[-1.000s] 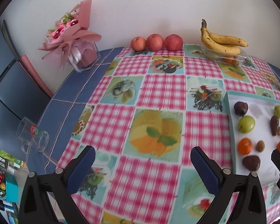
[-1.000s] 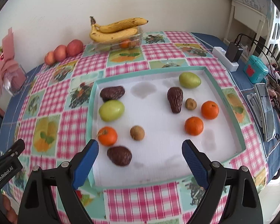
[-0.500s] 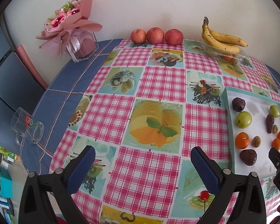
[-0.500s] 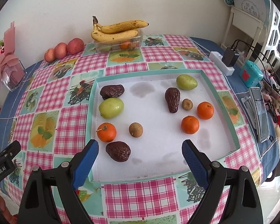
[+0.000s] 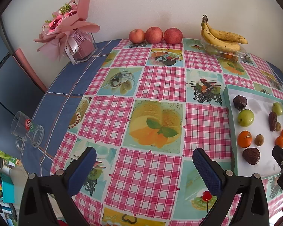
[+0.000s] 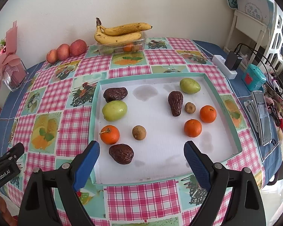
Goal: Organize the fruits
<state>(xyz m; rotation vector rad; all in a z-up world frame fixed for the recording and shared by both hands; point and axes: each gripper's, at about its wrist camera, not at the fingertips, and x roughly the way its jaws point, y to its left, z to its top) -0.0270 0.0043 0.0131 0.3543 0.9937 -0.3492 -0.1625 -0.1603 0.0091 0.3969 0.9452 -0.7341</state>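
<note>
A shallow teal-rimmed white tray (image 6: 152,75) (image 5: 228,101) lies on the checked tablecloth. In it are three oranges (image 6: 109,134), two green fruits (image 6: 114,110), three dark wrinkled fruits (image 6: 121,153) and two small brown fruits (image 6: 139,132). My right gripper (image 6: 141,154) hovers open above the tray's near edge, nothing between its blue pads. The left gripper (image 5: 144,163) is open over bare tablecloth, left of the tray. The right gripper's tip (image 5: 282,160) shows at the left wrist view's right edge.
At the back by the wall: three red apples (image 5: 154,35), bananas (image 6: 120,32) on a clear box, a pink bouquet in a glass vase (image 5: 73,28). A glass mug (image 5: 26,131) lies on the left. A power strip (image 6: 224,66), teal box and phone (image 6: 262,116) sit right.
Both grippers have pulled back and risen, so more of the table and the tray's near edge shows. The fruit has not moved; both grippers stay open.
</note>
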